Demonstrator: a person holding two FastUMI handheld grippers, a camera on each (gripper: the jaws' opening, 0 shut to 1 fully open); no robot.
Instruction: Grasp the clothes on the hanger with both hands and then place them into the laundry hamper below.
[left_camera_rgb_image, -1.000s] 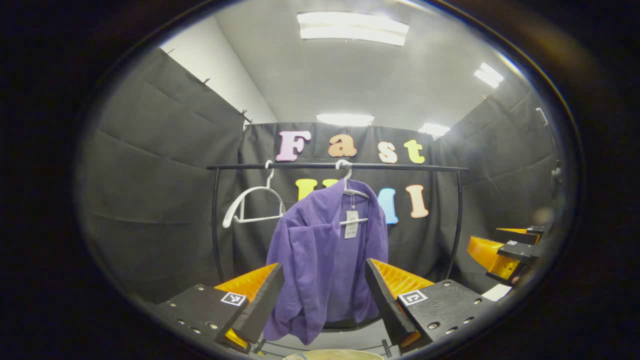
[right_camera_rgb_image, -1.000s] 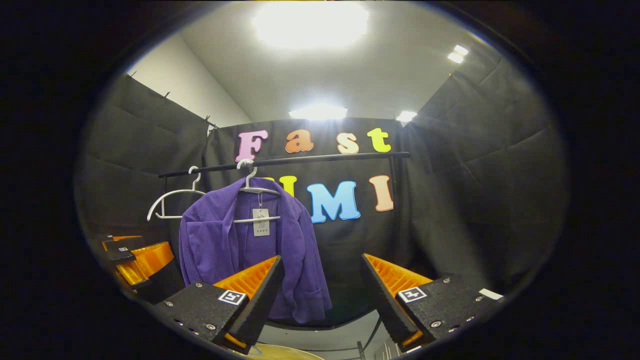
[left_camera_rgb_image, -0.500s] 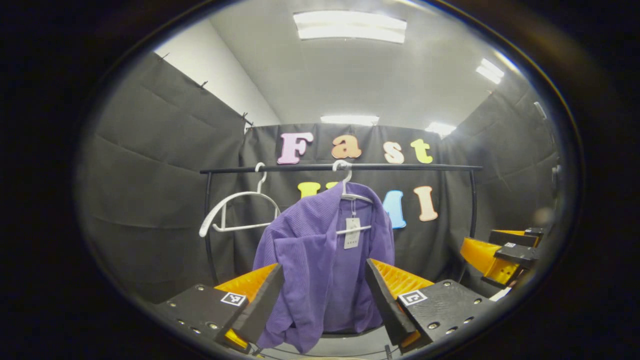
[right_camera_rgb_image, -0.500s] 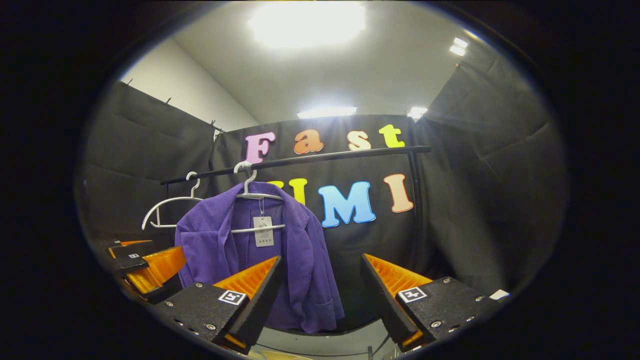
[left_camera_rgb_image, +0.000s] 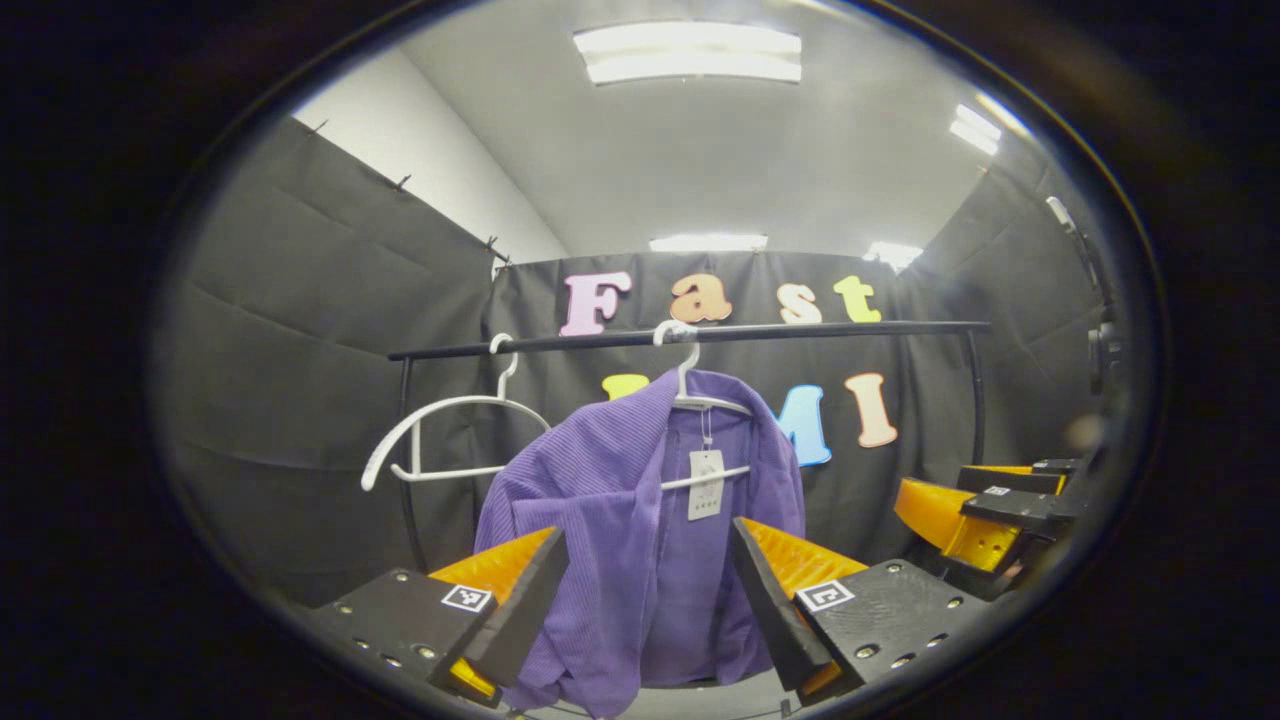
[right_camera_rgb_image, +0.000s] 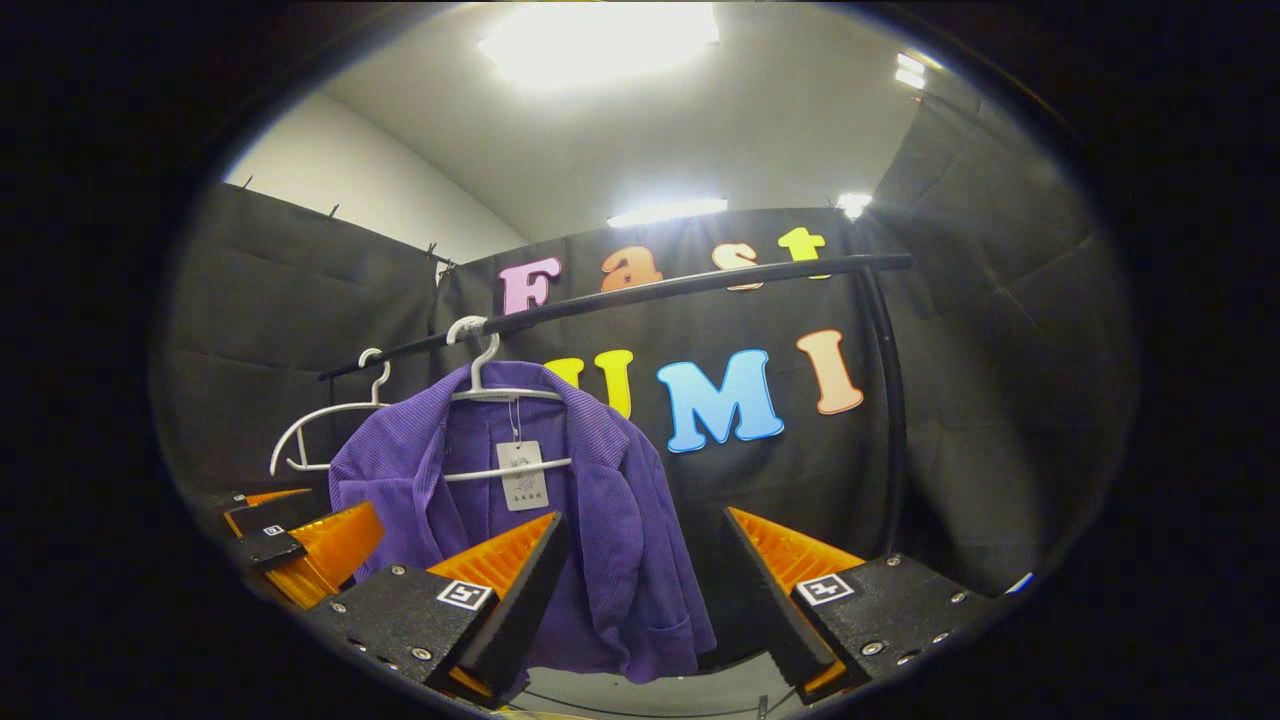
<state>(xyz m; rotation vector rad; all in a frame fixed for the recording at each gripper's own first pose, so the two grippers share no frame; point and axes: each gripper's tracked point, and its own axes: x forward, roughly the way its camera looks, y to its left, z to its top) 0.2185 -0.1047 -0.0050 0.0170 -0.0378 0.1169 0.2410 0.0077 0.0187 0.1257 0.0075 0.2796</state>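
You are at the very start: nothing is grasped yet. The purple jacket (left_camera_rgb_image: 640, 520) hangs on its white hanger (left_camera_rgb_image: 700, 400) from the black rail (left_camera_rgb_image: 690, 335), draped open at the front, a paper tag (left_camera_rgb_image: 706, 485) dangling at the collar. Your left claw (left_camera_rgb_image: 648, 590) points at the jacket's lower front with fingers spread wide and nothing between them; the cloth shows through the gap but lies beyond the tips, not touching. Your right claw (right_camera_rgb_image: 640, 590) is equally wide open and empty, aimed to the right of the garment, whose right edge and hem (right_camera_rgb_image: 640, 640) hang past its left finger. In the right gripper view the left claw sits low at the far left edge; in the left gripper view the right claw sits at the far right edge. A second, bare hanger (left_camera_rgb_image: 440, 440) hangs on the rail beside the jacket. The hamper is not something these frames let you locate. Left to do, as I judge it: close in, pinch the cloth with both claws, slip it off the hanger, lower it, release.
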